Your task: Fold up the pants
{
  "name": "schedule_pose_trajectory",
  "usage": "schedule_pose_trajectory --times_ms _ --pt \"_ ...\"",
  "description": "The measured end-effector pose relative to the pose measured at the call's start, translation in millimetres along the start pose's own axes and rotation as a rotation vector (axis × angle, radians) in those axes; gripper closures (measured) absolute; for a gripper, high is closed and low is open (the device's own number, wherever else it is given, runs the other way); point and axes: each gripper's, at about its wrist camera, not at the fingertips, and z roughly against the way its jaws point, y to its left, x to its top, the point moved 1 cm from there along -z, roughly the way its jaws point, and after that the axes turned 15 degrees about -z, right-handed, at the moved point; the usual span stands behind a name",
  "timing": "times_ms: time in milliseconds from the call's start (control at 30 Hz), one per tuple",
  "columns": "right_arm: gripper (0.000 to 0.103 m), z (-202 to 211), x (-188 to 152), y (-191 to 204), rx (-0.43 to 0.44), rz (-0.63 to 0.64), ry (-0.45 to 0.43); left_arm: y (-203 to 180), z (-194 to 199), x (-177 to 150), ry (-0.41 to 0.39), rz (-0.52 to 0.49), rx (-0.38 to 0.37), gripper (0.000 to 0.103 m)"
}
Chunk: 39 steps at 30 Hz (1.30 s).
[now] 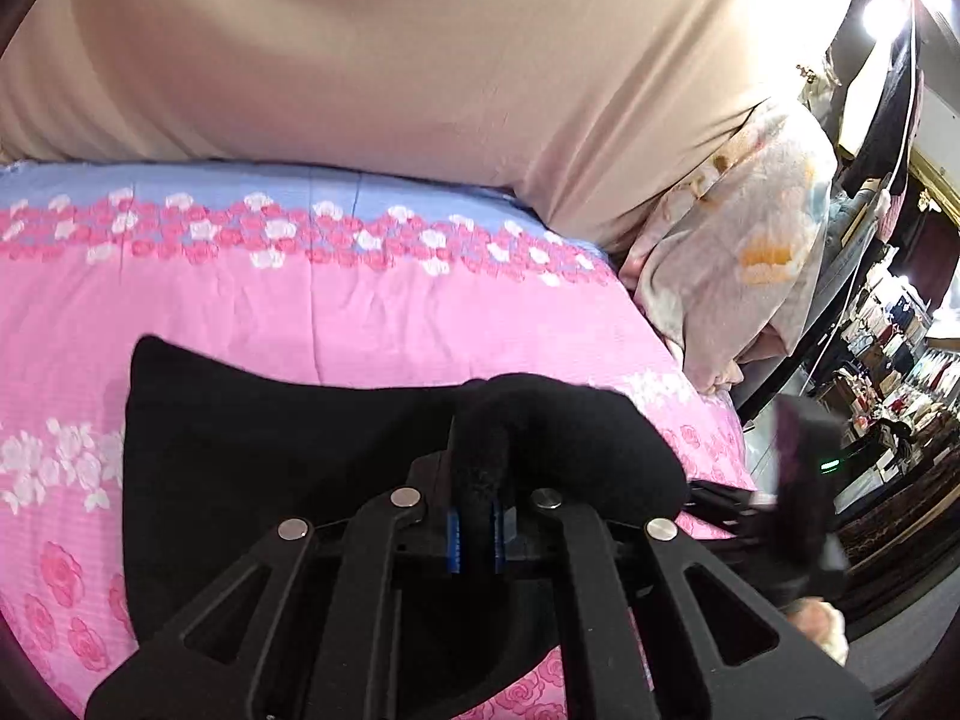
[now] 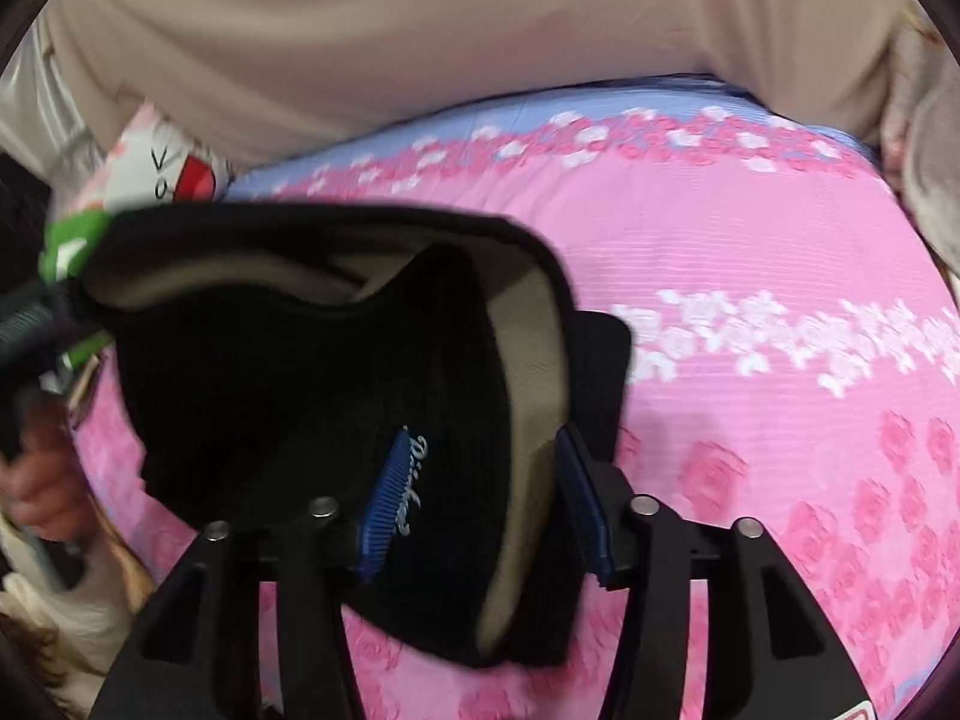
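Black pants [image 1: 240, 432] lie on a pink flowered bedspread [image 1: 360, 312]. My left gripper [image 1: 477, 480] is shut on a raised bunch of their black cloth. In the right wrist view the pants [image 2: 288, 390] hang lifted, their waist gaping and showing a beige lining [image 2: 528, 360] and a small white script logo [image 2: 414, 492]. My right gripper [image 2: 480, 498] stands open, with the waistband lying between its blue pads [image 2: 384, 504], which do not clamp it. At the far left a hand [image 2: 42, 480] shows, blurred, beside the pulled corner of the pants.
A beige padded backing [image 1: 390, 60] rises behind the bed. A pale flowered blanket [image 1: 738, 252] is heaped at the bed's right end, with a cluttered room [image 1: 888, 330] beyond. A white, green and red bundle [image 2: 168, 174] lies past the pants. The bedspread [image 2: 750, 240] stretches to the right.
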Motion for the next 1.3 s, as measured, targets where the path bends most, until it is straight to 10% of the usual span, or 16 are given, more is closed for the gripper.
schedule_pose_trajectory --times_ms 67,100,167,300,433,533,633,833,900,1033,1167,1300 --pt "0.057 -16 6 4 0.015 0.002 0.004 -7 2 3 0.004 -0.015 0.000 0.097" --pt "0.081 -21 9 6 0.020 0.002 0.009 -11 1 4 0.009 -0.019 -0.007 0.097" --pt "0.096 -17 13 7 0.026 0.000 -0.015 -21 5 5 0.014 -0.034 -0.033 0.097" --pt "0.103 19 12 -9 0.057 -0.052 -0.104 -55 -3 -10 0.059 -0.127 -0.075 0.090" --pt "0.098 -12 2 -77 -0.182 -0.209 -0.017 -78 -56 -55 0.236 -0.198 -0.057 0.064" --pt "0.092 14 -11 -93 -0.033 -0.323 -0.049 -77 -50 -72 0.242 -0.200 -0.049 0.056" --pt "0.047 43 -15 -69 0.088 -0.272 -0.091 -61 -12 -65 0.149 -0.177 -0.004 0.016" --pt "0.039 20 -22 -13 0.150 -0.121 -0.012 -8 41 -64 0.075 -0.105 0.210 0.014" --pt "0.077 8 -32 3 0.045 -0.043 -0.023 14 43 -72 0.098 -0.050 0.264 0.014" --pt "0.094 47 -19 11 0.055 0.003 -0.112 48 37 -94 0.172 0.008 0.383 0.014" --pt "0.075 32 -25 -29 -0.094 -0.011 -0.043 58 31 -109 0.198 0.014 0.437 0.014" --pt "0.059 41 -32 -51 0.011 -0.154 -0.062 60 36 -112 0.185 0.071 0.381 0.011"
